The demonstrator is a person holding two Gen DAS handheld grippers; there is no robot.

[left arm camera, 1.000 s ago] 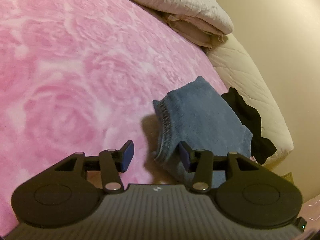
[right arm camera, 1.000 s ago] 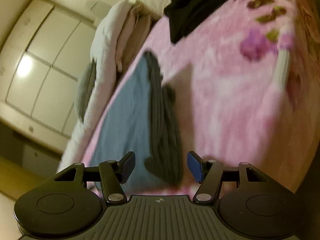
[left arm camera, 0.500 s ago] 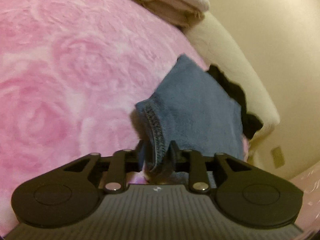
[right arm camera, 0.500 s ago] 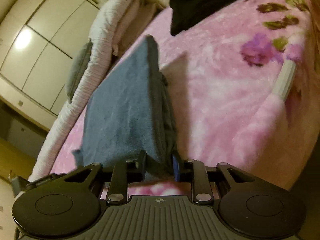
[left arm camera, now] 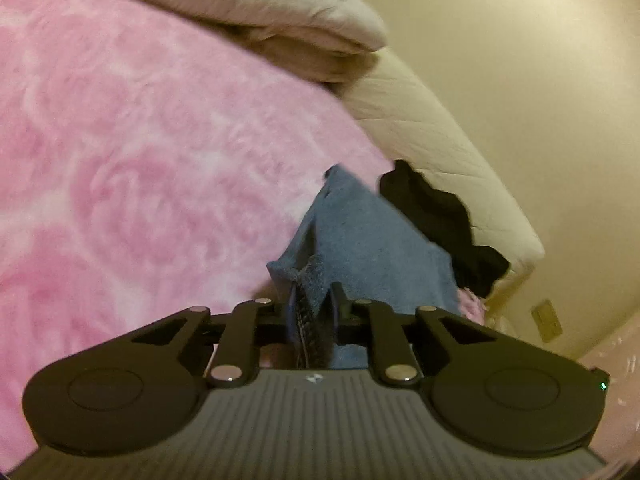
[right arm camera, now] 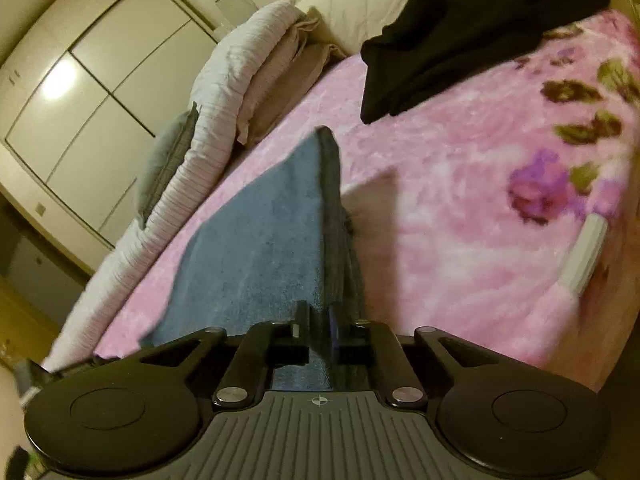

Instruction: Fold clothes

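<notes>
A folded blue denim garment (left arm camera: 372, 248) lies on a pink rose-patterned blanket (left arm camera: 140, 168). My left gripper (left arm camera: 314, 300) is shut on its near stitched edge, which bunches up between the fingers. In the right wrist view my right gripper (right arm camera: 318, 322) is shut on another edge of the same denim garment (right arm camera: 260, 248), which stretches away from the jaws and looks lifted off the blanket (right arm camera: 460, 220).
A black garment (left arm camera: 436, 224) lies beyond the denim at the bed edge, also in the right wrist view (right arm camera: 460, 40). Folded beige quilts (left arm camera: 280, 20) are stacked at the back. A cream mattress (left arm camera: 440, 140) and wall lie to the right. White wardrobe doors (right arm camera: 80, 80) stand behind.
Both grippers went from open around the denim edges to shut on them. The denim has since been drawn up and stretched between them.
</notes>
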